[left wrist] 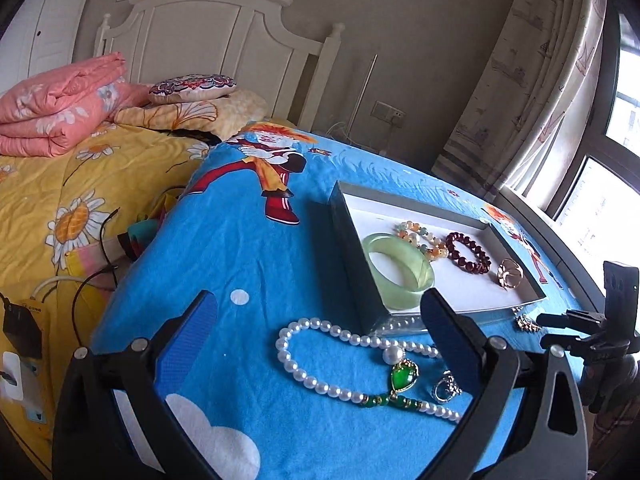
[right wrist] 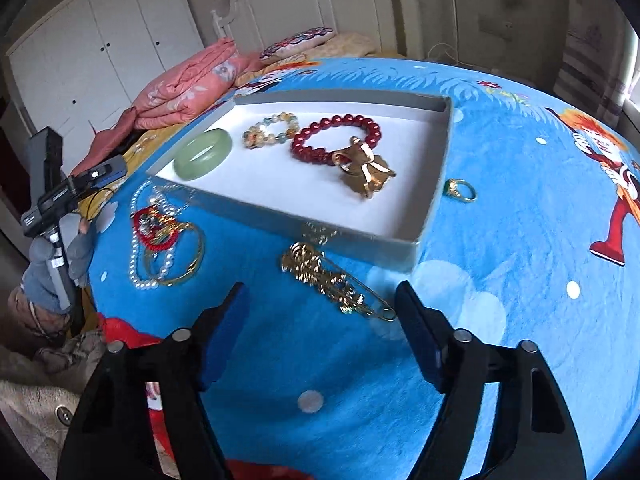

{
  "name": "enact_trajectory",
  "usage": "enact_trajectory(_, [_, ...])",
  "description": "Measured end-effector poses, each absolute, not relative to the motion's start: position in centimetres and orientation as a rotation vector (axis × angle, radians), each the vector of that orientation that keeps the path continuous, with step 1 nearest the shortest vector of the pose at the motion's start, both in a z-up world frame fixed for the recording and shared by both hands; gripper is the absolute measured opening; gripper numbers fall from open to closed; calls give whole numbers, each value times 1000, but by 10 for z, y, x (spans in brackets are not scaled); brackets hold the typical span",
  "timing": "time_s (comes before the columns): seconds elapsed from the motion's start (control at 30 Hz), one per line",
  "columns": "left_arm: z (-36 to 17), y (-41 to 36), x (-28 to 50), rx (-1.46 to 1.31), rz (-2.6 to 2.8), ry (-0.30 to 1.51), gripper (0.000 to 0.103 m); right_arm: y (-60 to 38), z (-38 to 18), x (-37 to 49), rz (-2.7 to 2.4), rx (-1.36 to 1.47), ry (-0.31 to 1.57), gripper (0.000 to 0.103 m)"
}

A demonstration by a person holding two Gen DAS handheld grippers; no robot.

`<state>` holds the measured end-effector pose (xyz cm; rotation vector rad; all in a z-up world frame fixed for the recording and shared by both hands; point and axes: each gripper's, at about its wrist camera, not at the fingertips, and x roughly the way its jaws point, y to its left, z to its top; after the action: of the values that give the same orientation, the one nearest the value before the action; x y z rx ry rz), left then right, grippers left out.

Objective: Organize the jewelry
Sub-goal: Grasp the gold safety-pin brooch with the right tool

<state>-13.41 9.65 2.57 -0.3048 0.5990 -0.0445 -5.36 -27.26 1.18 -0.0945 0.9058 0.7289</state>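
Both grippers sit at the bottom of their frames, fingers spread wide and holding nothing. Left gripper [left wrist: 320, 324] hovers over a pearl necklace [left wrist: 316, 360] with a green pendant [left wrist: 403, 378], lying on the blue cloth [left wrist: 248, 248] at lower centre; a silver ring [left wrist: 447, 388] lies just beside the pendant. Right gripper [right wrist: 322, 312] frames a gold brooch [right wrist: 332, 280] on the cloth, just below the near wall of the white tray [right wrist: 438, 184].

Tray contents, centre of the right view: green bangle [right wrist: 203, 154], pale bead bracelet [right wrist: 270, 130], red bead bracelet [right wrist: 334, 140] and a gold bow piece [right wrist: 366, 170]. A gold ring [right wrist: 462, 190] lies outside the tray's right wall. Tangled chains [right wrist: 166, 240] remain at left.

Judgement: sorting is partly done; loose pieces remain. Next move likely calls for lowering the right fingers around the brooch, closing gently, then lifting it over the tray wall
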Motion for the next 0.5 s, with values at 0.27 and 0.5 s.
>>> enact_trajectory(0.27, [25,95,-131,-296,-42,616,100,-269,12,-60,687,-118,889,50])
enact_trajectory(0.5, [23,98,-129,-311,-53,629,100,-246,12,-59,672,-220,871,50])
